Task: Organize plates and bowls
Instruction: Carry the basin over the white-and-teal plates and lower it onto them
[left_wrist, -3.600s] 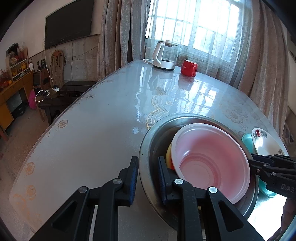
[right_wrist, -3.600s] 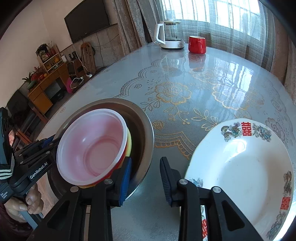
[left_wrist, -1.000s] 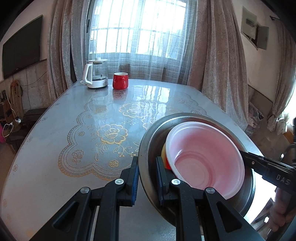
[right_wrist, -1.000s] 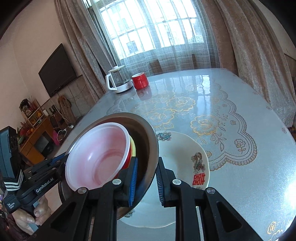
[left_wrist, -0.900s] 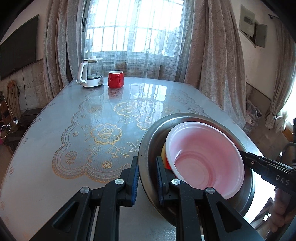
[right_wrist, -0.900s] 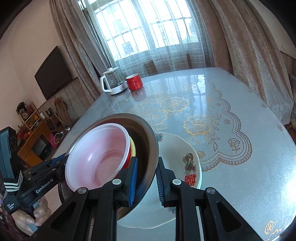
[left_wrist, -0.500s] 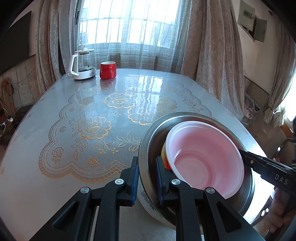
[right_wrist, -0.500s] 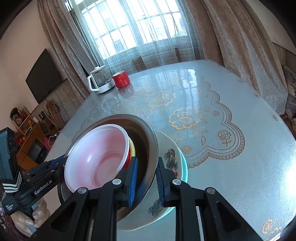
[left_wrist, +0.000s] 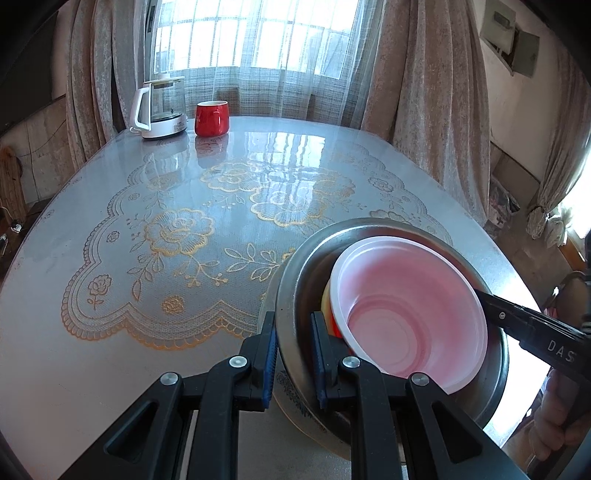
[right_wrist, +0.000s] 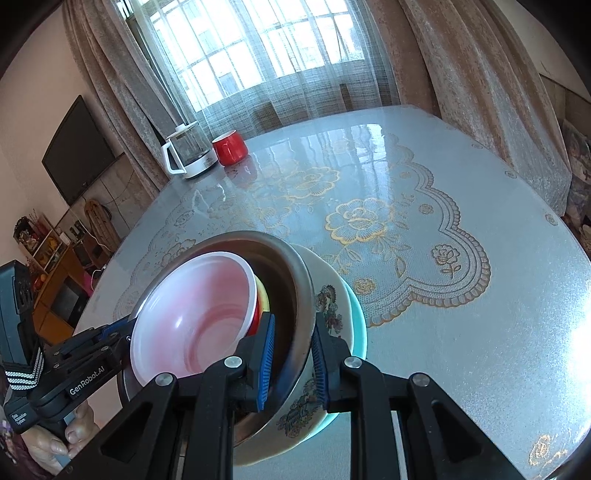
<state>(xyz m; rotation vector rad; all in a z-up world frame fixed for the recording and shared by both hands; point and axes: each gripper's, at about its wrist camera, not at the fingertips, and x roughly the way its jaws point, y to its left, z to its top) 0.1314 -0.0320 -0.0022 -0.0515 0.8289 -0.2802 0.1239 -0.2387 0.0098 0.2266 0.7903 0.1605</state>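
A steel bowl (left_wrist: 291, 258) holds a pink plastic bowl (left_wrist: 406, 306) nested on yellow and red bowls (left_wrist: 327, 310). My left gripper (left_wrist: 293, 325) is shut on the steel bowl's near rim. Across the bowl, the right gripper (left_wrist: 484, 299) clamps the opposite rim. In the right wrist view my right gripper (right_wrist: 294, 325) is shut on the steel bowl (right_wrist: 301, 284), and the left gripper (right_wrist: 125, 328) grips the far side beside the pink bowl (right_wrist: 195, 306). The steel bowl is tilted over a white flowered plate (right_wrist: 330, 299), which lies on a teal plate (right_wrist: 358, 314). Whether bowl and plate touch is hidden.
A white kettle (left_wrist: 159, 110) and a red mug (left_wrist: 211, 118) stand at the table's far end by the curtained window. The glossy table (left_wrist: 166, 258) with a gold lace pattern spreads left and ahead. A person's hand (right_wrist: 55, 439) holds the left gripper's handle.
Both grippers, open around the rim in the oldest frames, closed on it and carried the steel bowl over the flowered plate. Over the last second it sank down onto the plate.
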